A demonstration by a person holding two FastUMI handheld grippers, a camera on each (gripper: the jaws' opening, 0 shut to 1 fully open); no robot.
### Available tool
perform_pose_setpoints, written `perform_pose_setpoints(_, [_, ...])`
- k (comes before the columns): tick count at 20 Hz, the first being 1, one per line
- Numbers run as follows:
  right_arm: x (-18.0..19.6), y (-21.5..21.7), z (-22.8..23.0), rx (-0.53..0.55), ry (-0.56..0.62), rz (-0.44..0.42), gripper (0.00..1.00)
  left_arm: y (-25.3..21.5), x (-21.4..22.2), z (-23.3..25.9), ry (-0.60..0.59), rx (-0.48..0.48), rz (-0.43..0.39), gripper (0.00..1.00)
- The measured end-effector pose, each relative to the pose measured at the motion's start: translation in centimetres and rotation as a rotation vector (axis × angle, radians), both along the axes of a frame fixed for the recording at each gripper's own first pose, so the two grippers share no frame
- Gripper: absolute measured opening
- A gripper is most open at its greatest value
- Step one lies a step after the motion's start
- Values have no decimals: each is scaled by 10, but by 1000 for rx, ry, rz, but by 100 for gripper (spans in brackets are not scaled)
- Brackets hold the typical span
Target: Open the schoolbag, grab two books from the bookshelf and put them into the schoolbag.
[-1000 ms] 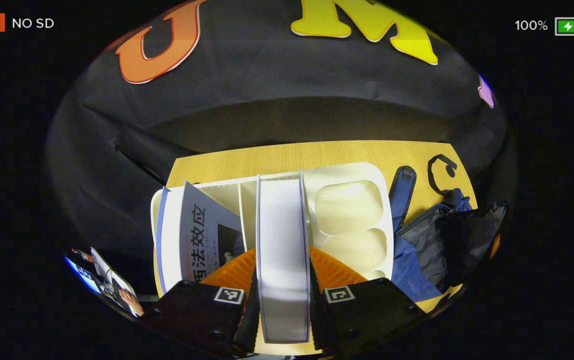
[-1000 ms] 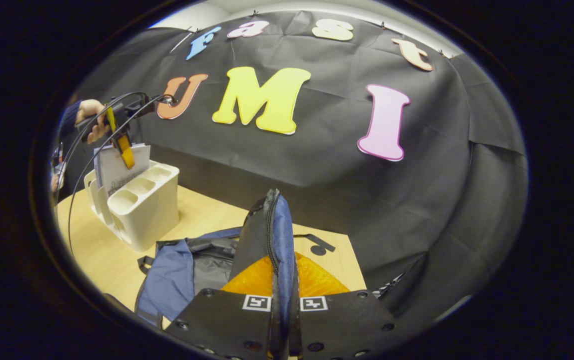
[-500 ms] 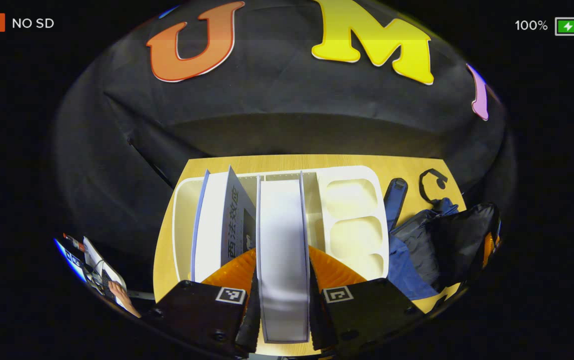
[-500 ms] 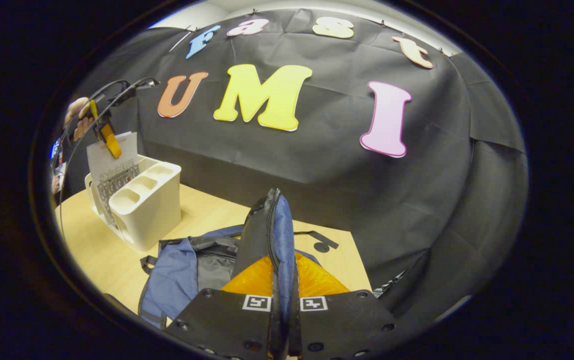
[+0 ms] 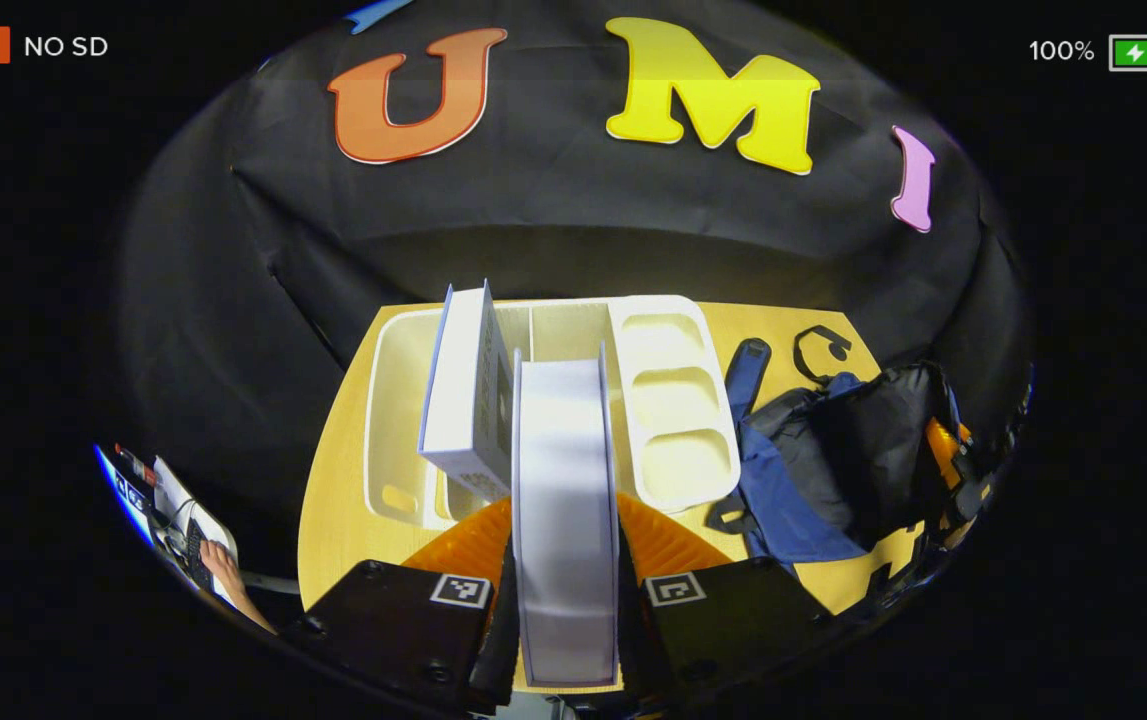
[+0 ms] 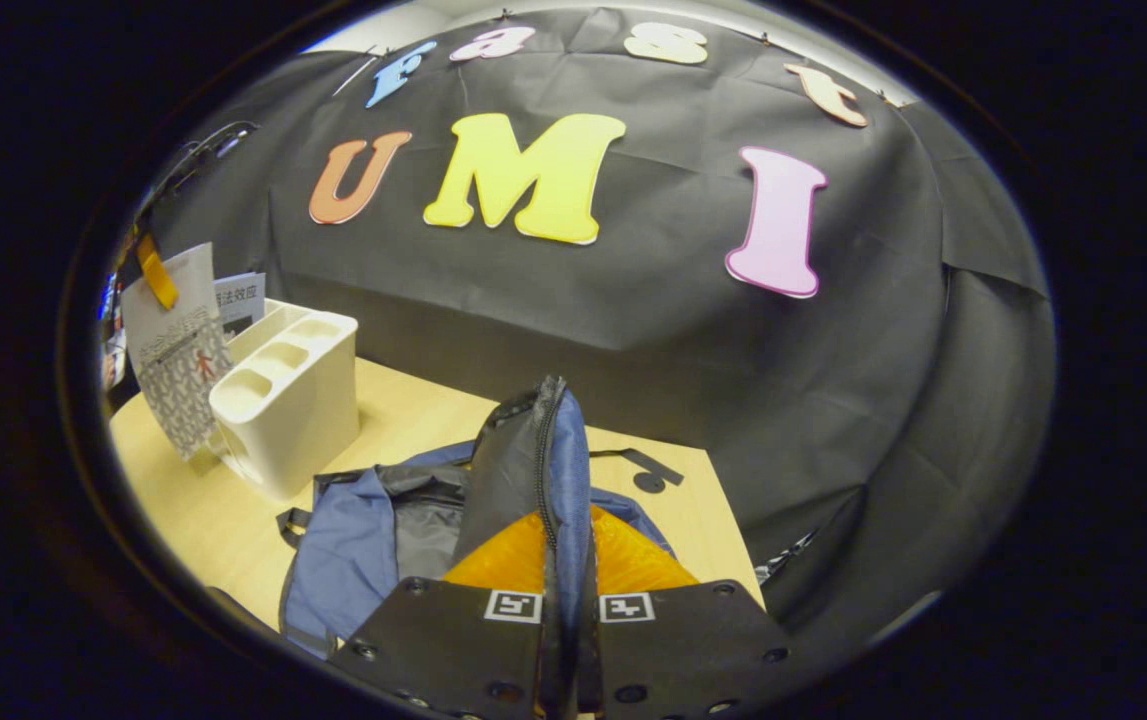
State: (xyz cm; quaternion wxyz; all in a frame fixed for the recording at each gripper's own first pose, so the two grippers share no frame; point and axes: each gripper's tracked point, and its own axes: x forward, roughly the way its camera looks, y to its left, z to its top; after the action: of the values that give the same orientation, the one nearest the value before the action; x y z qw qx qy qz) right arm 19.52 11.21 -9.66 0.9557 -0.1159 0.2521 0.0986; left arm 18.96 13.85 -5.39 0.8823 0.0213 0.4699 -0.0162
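Black cloth backs a pale wooden table [image 5: 343,500], where a white bookshelf [image 5: 678,420] stands with a second book [image 5: 468,395] leaning in its slots; the left gripper [image 5: 565,590] has both fingers pressed on the edges of a white book [image 5: 563,480], held above the shelf; in the right gripper view that book [image 6: 178,350] hangs beside the shelf [image 6: 288,395]; the right gripper [image 6: 565,610] pinches the raised zipper flap [image 6: 533,460] of the open blue schoolbag [image 6: 343,540], lying near the shelf.

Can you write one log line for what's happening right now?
left tool: shut on book above bookshelf | right tool: shut on schoolbag flap
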Motion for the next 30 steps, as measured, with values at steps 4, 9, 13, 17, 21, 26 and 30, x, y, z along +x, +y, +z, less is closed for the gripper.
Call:
perform_pose_setpoints(4, [0,3,-7,-17,25,-3,6,-7,-49,5,24,30,-41,42])
perform_pose_setpoints(9, [2,5,-7,-31,34,-1,6,-26,-98,4,10,41,-95,42])
perform_pose_setpoints(13, [6,5,0,-34,47,-4,6,-66,-113,13,-28,-63,-134,42])
perform_pose_setpoints(17, [9,5,12,-40,52,-4,6,-114,-102,21,-68,-203,-181,42])
perform_pose_setpoints(21, [16,5,22,-77,58,-7,6,-164,-75,23,-97,-362,-199,42])
perform_pose_setpoints(26, [22,10,33,-130,64,10,6,-195,-29,12,-149,-454,-157,42])
perform_pose_setpoints(30, [33,12,50,-150,43,5,6,-232,4,-2,-160,-601,-108,42])
